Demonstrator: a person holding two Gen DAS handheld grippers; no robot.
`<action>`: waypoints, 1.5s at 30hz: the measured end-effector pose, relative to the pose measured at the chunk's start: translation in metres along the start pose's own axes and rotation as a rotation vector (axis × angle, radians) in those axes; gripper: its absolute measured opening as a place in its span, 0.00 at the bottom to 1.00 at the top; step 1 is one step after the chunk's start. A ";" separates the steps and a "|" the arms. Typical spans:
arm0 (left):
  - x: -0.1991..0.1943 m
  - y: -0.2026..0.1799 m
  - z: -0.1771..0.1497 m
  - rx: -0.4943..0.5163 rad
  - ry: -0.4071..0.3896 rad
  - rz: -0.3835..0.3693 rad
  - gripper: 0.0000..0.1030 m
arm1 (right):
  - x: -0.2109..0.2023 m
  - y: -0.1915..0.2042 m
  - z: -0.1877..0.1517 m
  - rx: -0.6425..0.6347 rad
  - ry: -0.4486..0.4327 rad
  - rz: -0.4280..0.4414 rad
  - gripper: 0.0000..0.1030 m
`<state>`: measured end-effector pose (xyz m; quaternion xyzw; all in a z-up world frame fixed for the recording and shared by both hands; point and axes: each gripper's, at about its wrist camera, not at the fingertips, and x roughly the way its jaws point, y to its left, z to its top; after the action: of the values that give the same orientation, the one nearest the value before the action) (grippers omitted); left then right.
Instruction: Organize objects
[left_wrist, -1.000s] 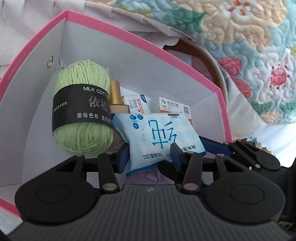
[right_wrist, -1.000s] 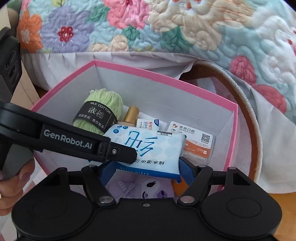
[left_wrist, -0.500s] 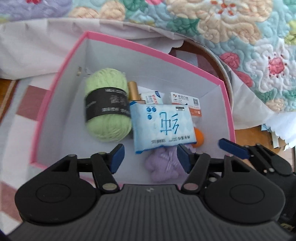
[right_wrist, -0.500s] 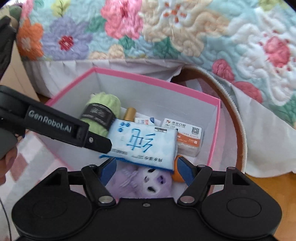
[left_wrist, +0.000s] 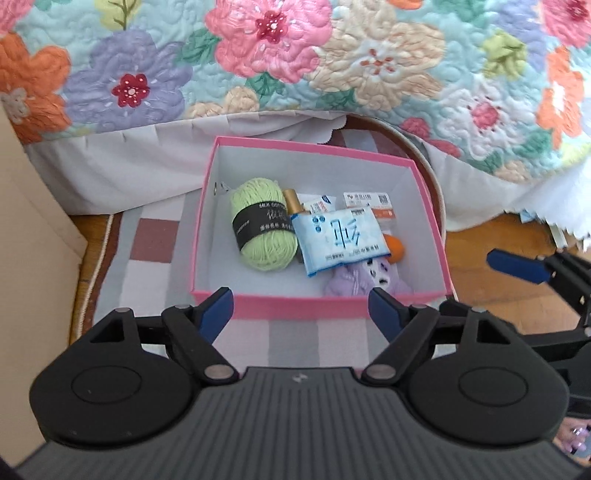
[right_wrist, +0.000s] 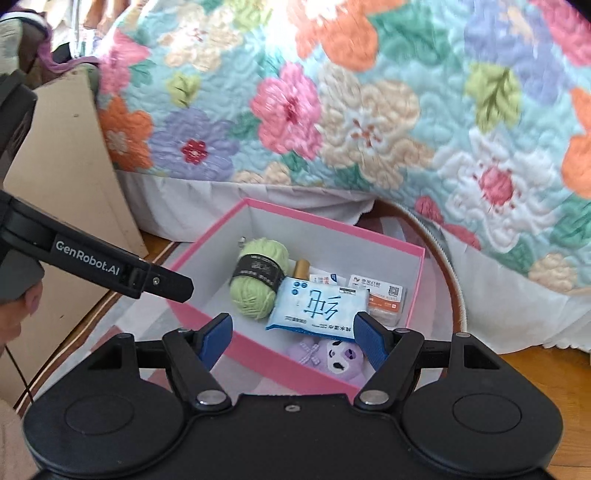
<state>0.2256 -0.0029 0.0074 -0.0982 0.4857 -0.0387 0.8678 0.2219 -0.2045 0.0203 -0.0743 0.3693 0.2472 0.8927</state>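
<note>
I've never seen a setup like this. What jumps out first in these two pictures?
The pink box on the checked mat catches the eye first, holding a green yarn ball, a blue wet-wipes pack and a purple plush toy. Behind it hangs a big flowered quilt. In the foreground, the left gripper and right gripper hover empty before the box; the left one's blue fingers are spreading.
</note>
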 end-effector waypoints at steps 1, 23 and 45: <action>-0.005 0.001 -0.002 0.003 0.010 -0.008 0.77 | -0.007 0.004 -0.001 -0.006 -0.007 0.000 0.75; -0.093 0.012 -0.076 0.053 -0.021 0.038 0.78 | -0.078 0.045 -0.036 0.100 0.014 0.029 0.76; -0.089 0.011 -0.098 0.024 -0.004 0.080 1.00 | -0.080 0.049 -0.060 0.185 0.069 -0.075 0.90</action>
<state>0.0949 0.0093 0.0295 -0.0681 0.4869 -0.0097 0.8708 0.1116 -0.2117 0.0356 -0.0139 0.4180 0.1757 0.8912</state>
